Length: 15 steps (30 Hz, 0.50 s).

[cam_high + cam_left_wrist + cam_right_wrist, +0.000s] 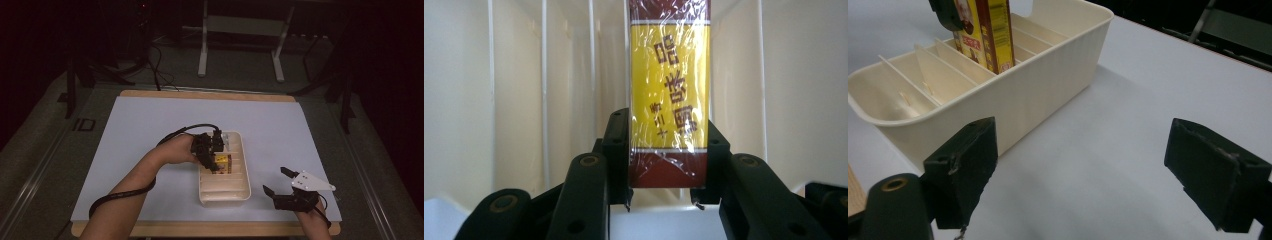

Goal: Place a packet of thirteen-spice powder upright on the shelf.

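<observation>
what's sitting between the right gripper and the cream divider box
Nothing. In the right gripper view, only bare white table cover lies between the open right gripper and the cream divider box. The high view shows the same empty stretch.

Dark red Chinese characters, among them 品 and 十三, are printed sideways on the yellow band of the wrapped box [669,95].

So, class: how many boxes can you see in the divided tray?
1. The yellow and red box stands in a middle slot of the cream tray, clamped by the left hand-held gripper. Dividers may hide others.
</observation>
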Tool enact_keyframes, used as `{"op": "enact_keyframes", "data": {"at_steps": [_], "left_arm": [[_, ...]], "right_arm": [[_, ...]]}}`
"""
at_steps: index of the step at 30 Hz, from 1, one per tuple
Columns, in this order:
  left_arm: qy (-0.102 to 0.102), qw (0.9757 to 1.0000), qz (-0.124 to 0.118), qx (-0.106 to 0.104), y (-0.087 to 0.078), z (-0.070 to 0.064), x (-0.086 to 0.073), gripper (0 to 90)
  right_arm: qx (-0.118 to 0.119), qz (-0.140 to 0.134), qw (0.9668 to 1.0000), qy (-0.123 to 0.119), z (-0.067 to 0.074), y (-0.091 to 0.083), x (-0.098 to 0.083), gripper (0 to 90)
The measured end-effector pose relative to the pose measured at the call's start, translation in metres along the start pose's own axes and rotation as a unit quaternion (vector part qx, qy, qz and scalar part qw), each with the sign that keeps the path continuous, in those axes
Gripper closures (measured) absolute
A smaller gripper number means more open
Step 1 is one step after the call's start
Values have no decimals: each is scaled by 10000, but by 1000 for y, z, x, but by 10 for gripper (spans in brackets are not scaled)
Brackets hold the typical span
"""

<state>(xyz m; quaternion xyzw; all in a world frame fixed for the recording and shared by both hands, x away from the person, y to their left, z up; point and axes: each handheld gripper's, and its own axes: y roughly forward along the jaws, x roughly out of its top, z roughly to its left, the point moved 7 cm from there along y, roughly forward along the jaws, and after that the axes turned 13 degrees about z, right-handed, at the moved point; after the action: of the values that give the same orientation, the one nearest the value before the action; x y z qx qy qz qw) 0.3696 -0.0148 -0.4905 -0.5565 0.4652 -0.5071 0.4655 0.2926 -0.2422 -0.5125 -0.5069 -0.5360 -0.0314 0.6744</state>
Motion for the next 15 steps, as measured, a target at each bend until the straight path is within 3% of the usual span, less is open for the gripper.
{"op": "enact_keyframes", "data": {"at_steps": [15], "left_arm": [[-33,9996,-251,-86,2,-2,8,644]], "right_arm": [[-13,-6,10000,20,-1,0,0,139]]}}
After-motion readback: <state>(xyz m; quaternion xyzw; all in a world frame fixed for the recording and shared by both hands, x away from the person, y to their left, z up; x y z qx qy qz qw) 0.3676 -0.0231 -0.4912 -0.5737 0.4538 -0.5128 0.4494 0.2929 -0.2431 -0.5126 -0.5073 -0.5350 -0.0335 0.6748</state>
